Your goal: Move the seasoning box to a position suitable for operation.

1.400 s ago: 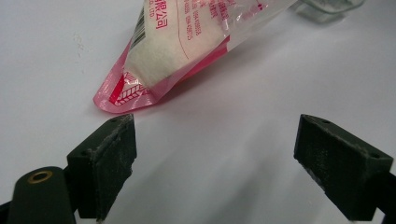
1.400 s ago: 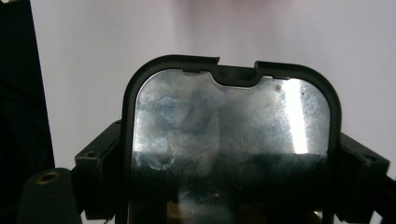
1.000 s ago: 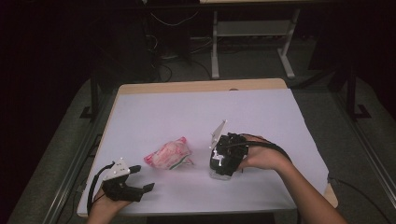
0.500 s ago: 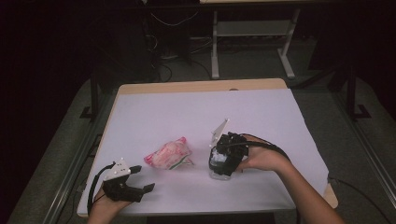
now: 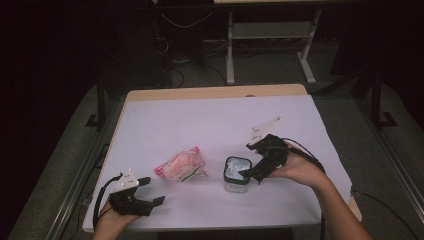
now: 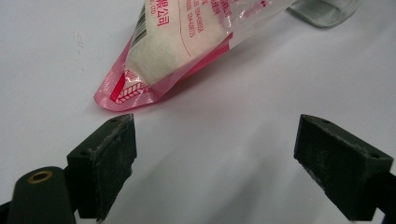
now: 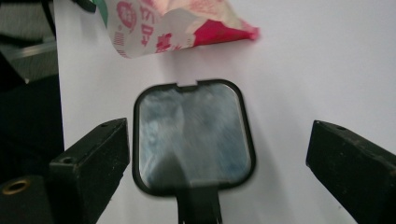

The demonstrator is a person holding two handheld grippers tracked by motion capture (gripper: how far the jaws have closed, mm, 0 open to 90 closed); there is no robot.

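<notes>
Glass jar, black-rimmed lid | your right tool just opened, off it | pink packet beside jar | left tool spread, empty

Packet on the table, just left of the jar.
</notes>
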